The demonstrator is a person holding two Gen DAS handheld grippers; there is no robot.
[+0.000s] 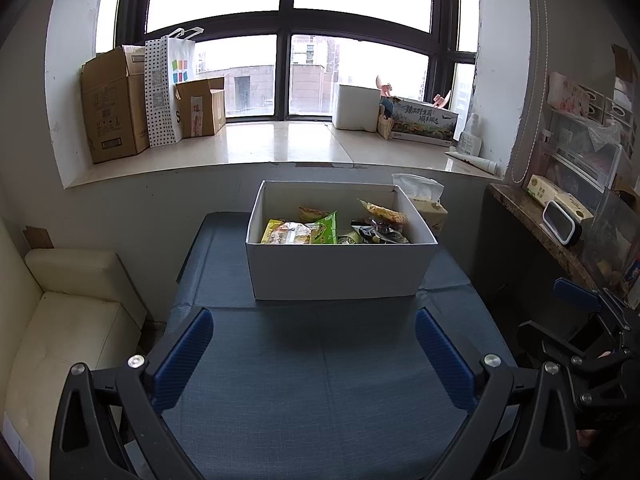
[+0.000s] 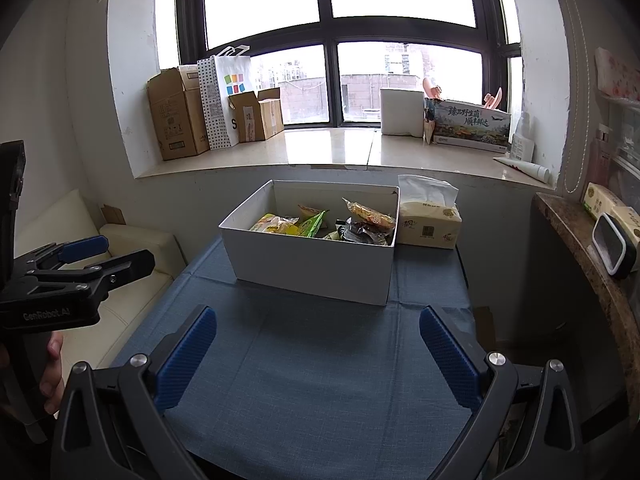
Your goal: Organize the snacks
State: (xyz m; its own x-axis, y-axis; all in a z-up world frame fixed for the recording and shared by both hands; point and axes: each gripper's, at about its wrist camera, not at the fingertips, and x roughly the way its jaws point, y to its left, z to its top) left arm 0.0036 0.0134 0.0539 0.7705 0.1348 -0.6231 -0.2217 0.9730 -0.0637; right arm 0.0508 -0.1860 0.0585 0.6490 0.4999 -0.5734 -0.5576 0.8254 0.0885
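Blue cloth covers the bench (image 1: 320,380), and on it the white box (image 1: 340,272) holds every snack packet (image 1: 304,232) in sight. That suits either sorted snacks or a box awaiting unpacking. Both the left gripper (image 1: 314,354) and right gripper (image 2: 318,354) hover with fingers spread, empty. A tissue pack (image 2: 430,226) sits beside the box, below the window sill (image 2: 332,148).

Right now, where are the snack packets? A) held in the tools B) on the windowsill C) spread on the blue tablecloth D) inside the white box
D: the snack packets all lie inside the white box; both the left tool and right tool are open and empty.
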